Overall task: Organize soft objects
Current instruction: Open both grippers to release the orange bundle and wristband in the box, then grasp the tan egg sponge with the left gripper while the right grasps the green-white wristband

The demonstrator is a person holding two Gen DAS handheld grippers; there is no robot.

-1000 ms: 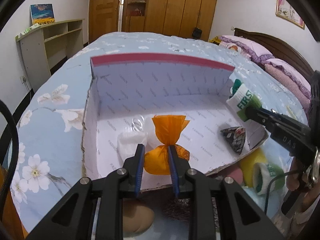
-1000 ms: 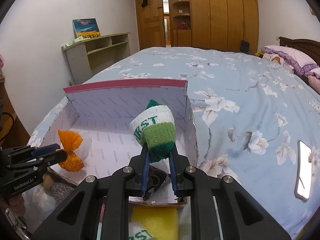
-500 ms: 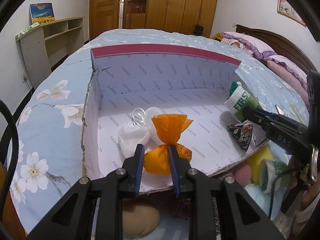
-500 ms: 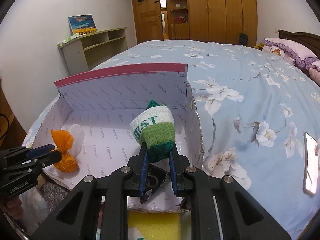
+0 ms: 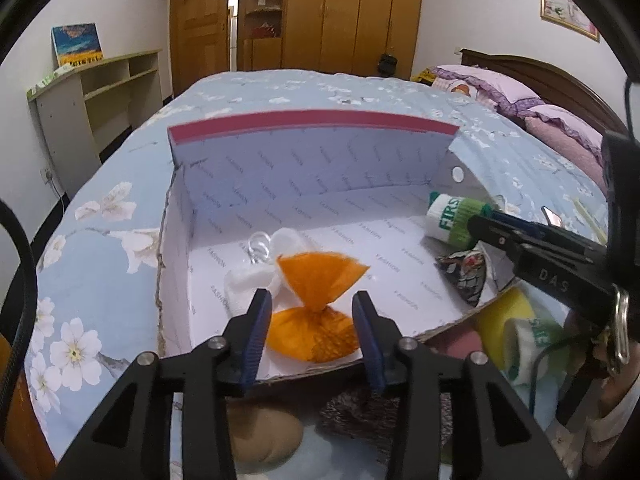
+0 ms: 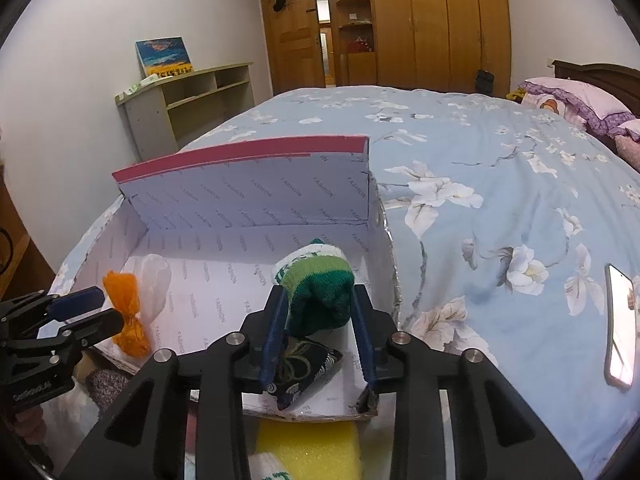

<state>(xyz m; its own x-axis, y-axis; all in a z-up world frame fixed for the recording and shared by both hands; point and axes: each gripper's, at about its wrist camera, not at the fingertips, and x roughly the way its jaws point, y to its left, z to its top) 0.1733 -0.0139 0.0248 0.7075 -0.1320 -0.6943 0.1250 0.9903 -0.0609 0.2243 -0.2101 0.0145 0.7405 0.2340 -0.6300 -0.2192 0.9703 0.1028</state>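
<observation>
Releasing both soft things into the open cardboard box (image 5: 308,184) looks like the step in hand, and doing it well means backing each hand-held gripper straight out without dragging anything along. The left hand-held gripper (image 5: 311,322) stands with its jaws spread, the orange mesh pouch (image 5: 316,304) lying between them on the box floor near the front edge, apart from both blue pads; a white pouch (image 5: 256,276) sits just beside it toward the box's left wall. The right hand-held gripper (image 6: 320,322) is likewise released, its jaws wider than the green-and-white rolled sock (image 6: 316,288), which rests by the box's right wall (whether one pad grazes the knit I cannot tell), with a dark patterned pouch (image 6: 304,364) in front of it at the front right corner. I would draw both tools back toward the near edge of the bed (image 6: 480,184), lifting slightly first so the lower finger tips clear the low front lip of the box. The orange pouch sits close to that lip, so a snag there could pull it out again. Outside the box a yellow sponge (image 6: 308,448) and other soft pieces wait at the bed's near edge.
</observation>
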